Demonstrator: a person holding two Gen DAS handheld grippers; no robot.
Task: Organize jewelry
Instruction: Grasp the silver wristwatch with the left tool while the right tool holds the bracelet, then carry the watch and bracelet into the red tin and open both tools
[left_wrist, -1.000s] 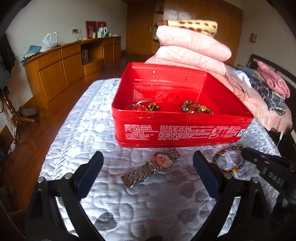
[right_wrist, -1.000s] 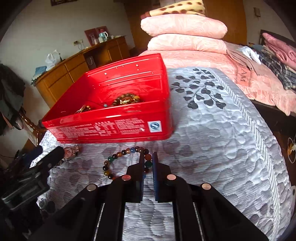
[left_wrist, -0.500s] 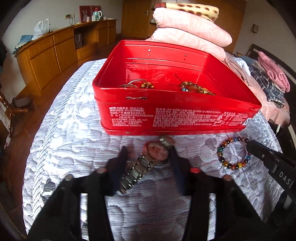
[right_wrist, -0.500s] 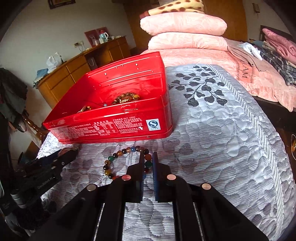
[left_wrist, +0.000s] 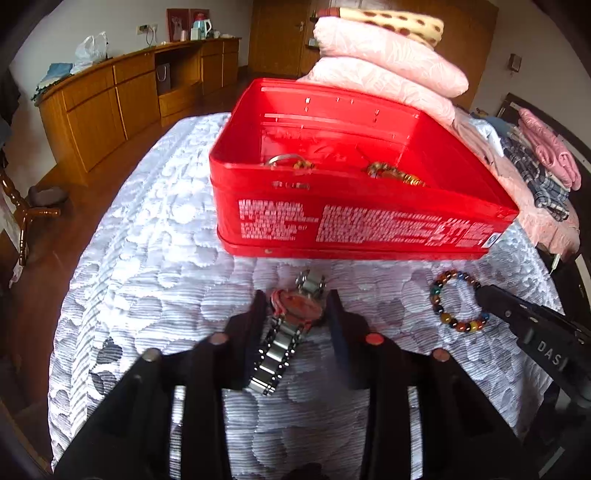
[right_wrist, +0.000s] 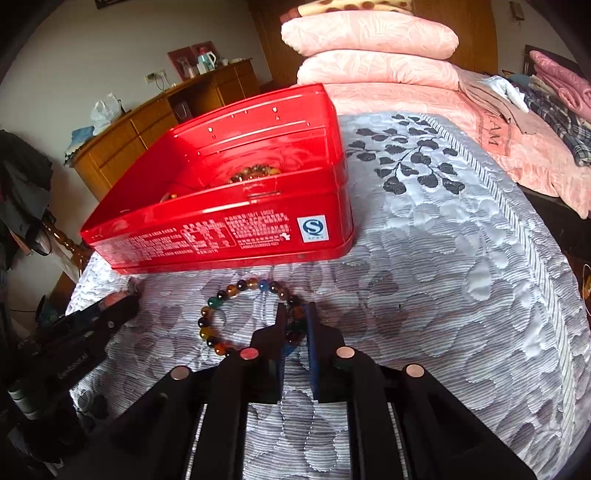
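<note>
A red tin box (left_wrist: 369, 229) stands open on the quilted bed with bangles and a gold bead bracelet (left_wrist: 395, 173) inside. A silver watch with a pink face (left_wrist: 295, 310) lies in front of it. My left gripper (left_wrist: 297, 310) is shut on the watch, its jaws pressing both sides of the face. A multicoloured bead bracelet (right_wrist: 240, 314) lies to the right, also in the left wrist view (left_wrist: 454, 302). My right gripper (right_wrist: 295, 321) is shut on that bracelet's right side. The red box also shows in the right wrist view (right_wrist: 221, 229).
Stacked pink pillows (left_wrist: 384, 62) and folded clothes (left_wrist: 535, 162) lie beyond the box. A wooden cabinet (left_wrist: 110, 99) runs along the left wall. The bed's left edge drops to a wooden floor (left_wrist: 48, 236).
My left gripper moved forward over the watch and closed from wide open onto its face. The right gripper stayed shut on the bead bracelet, shifting only slightly.
</note>
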